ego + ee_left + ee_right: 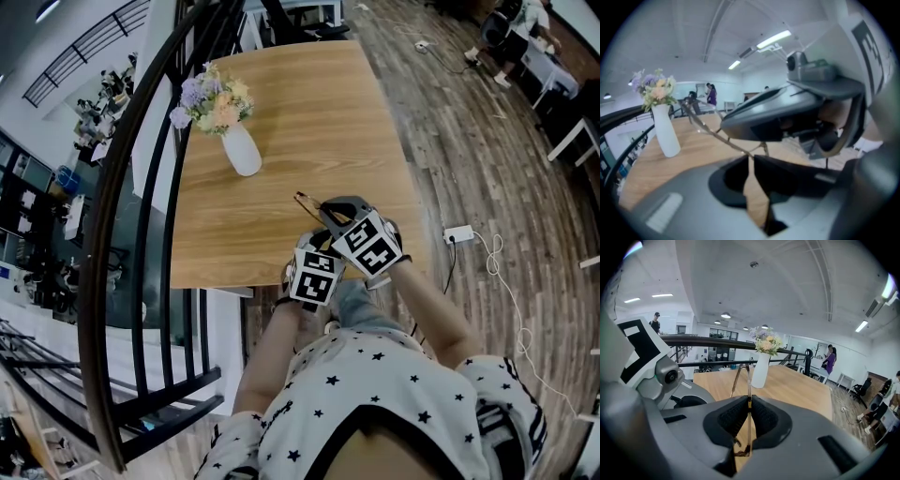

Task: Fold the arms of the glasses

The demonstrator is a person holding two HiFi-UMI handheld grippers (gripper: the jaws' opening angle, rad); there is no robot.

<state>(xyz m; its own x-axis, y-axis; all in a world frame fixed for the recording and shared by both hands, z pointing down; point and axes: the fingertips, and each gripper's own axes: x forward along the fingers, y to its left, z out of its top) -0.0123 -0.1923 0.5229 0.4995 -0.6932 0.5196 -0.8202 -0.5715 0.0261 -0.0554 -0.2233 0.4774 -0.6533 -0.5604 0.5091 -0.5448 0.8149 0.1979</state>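
Thin brown wire-framed glasses are clamped in both left gripper and right gripper. The hinge could be bent if twisted off-axis.

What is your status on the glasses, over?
Left gripper shut on the glasses. Right gripper shut on them too, above the wooden table. White flower vase stands apart, not in the way.

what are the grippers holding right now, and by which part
Both hold the glasses. The right gripper has its jaws shut on the frame, seen edge-on. The left gripper jaws pinch a thin wire arm.
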